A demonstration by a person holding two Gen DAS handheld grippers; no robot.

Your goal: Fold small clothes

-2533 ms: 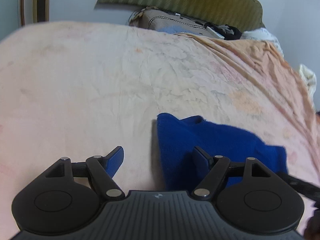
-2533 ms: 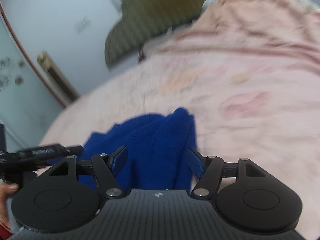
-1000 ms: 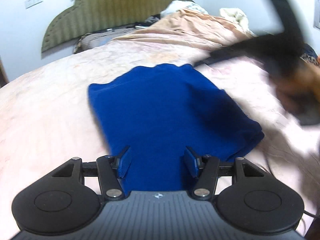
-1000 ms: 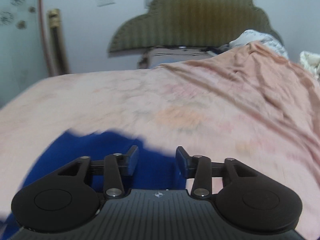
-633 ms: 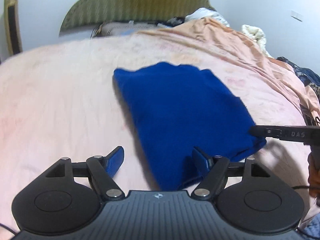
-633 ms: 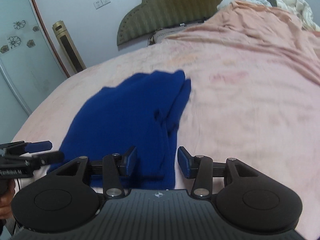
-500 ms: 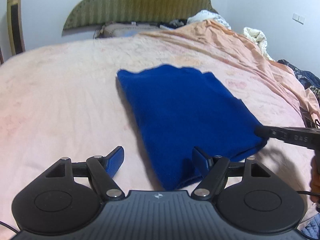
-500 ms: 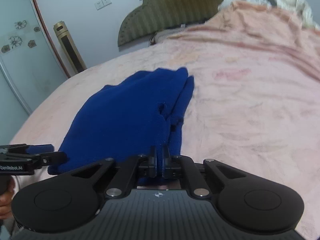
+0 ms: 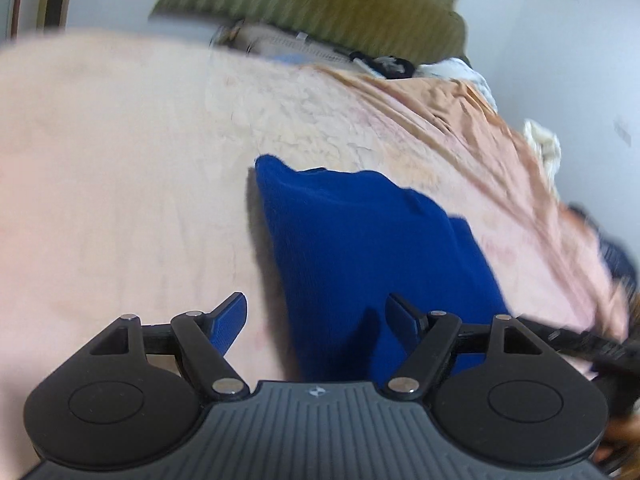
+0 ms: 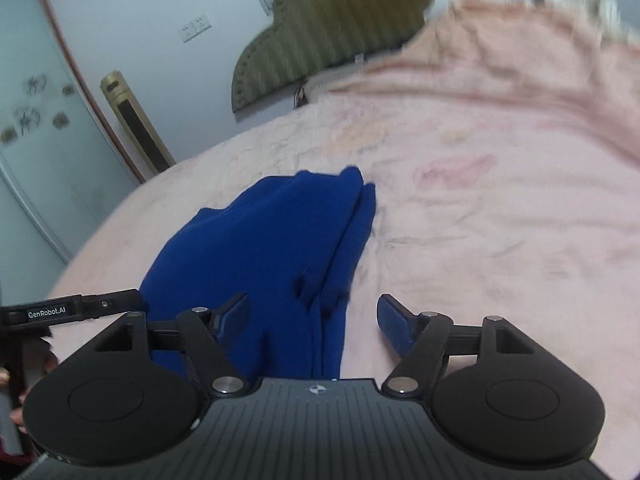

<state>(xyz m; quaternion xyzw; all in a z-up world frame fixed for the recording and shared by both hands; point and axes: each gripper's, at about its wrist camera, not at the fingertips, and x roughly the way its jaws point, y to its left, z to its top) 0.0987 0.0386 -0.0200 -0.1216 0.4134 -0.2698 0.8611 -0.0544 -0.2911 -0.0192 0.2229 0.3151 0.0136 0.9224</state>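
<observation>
A folded blue garment lies flat on the pink bed cover. My left gripper stands open low over its near left edge, with that edge between the fingers and no pad pressing on it. A finger of my right gripper shows at the far right. In the right wrist view the same blue garment has its layered right edge between the fingers of my right gripper. Its jaws are opening and stand wide, clear of the cloth. My left gripper reaches in from the left.
A green striped headboard and a pillow close the far end of the bed. A rumpled orange blanket and white cloth lie at the right. A gold standing unit and a decorated door stand to the left.
The right gripper, shut at the garment's near edge half a second ago, has sprung wide open. Both grippers rolled and shifted, and the left one now sits nearer the garment's left edge.
</observation>
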